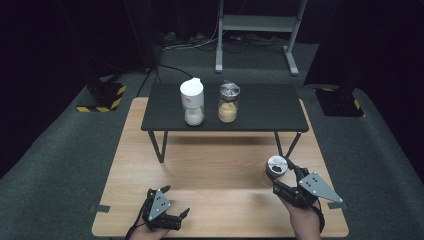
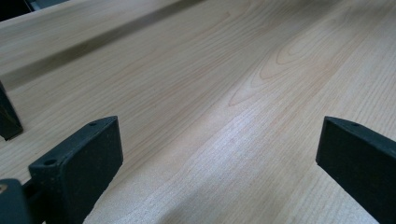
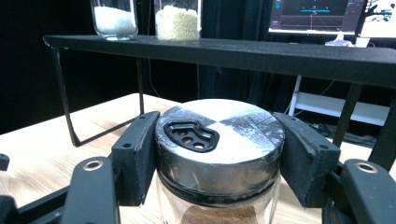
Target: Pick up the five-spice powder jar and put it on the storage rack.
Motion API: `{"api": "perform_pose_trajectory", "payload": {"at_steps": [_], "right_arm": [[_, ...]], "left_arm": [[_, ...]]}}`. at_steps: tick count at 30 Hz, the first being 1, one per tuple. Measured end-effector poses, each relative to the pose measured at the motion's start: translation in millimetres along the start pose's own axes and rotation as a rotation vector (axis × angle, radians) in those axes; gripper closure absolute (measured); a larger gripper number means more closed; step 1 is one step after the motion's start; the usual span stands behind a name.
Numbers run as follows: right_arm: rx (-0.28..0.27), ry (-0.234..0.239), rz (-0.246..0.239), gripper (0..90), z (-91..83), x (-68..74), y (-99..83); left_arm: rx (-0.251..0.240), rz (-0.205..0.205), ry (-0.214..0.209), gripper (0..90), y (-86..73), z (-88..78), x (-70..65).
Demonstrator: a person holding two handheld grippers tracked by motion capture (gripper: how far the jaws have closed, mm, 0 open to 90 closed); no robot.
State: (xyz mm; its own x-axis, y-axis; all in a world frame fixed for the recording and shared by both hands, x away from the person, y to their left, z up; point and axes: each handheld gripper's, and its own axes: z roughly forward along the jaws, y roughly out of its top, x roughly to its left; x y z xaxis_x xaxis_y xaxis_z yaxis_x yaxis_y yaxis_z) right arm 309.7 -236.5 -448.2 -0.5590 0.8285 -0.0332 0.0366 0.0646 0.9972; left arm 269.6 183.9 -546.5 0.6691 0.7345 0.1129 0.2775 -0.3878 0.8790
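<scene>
Wood grain ran pale and bare across the desk (image 2: pixel 233 93) ahead of the left gripper (image 1: pixel 162 212), whose jaws stood spread wide with nothing between them in the left gripper view. From above, that gripper lay low at the near left edge of the desk, held in the person's left hand (image 1: pixel 150 231).

Beyond both grippers, a black shelf (image 1: pixel 225 107) on thin metal legs stood over the far part of the desk. On it, a white-capped jar (image 1: pixel 192 102) holding white grains stood just left of a clear jar (image 1: pixel 228 103) with a metal lid and yellowish grains; the two were near each other but apart.

Toward the right, the right gripper (image 3: pixel 217 161) had its jaws pressed against both sides of the lid of a glass shaker jar (image 3: pixel 219 154). That jar stood upright on the desk, directly between the jaws. Its lid was round, silvery metal, with a black insert on top showing three small holes. Below the lid the glass was clear, and brown powder sat inside. In the high view the same jar (image 1: pixel 275 170) sat just ahead of the person's right hand (image 1: pixel 305 220), near the right side of the desk and in front of the shelf's right legs.
</scene>
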Motion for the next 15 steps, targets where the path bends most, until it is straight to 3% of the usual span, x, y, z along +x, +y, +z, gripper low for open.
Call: {"api": "perform_pose_trajectory", "payload": {"at_steps": [15], "right_arm": [[0.004,0.005,0.007,34.3,7.4,-3.6,20.0]], "left_arm": [[0.0,-0.001,-0.006,0.7,0.0,0.2,0.3]]}}
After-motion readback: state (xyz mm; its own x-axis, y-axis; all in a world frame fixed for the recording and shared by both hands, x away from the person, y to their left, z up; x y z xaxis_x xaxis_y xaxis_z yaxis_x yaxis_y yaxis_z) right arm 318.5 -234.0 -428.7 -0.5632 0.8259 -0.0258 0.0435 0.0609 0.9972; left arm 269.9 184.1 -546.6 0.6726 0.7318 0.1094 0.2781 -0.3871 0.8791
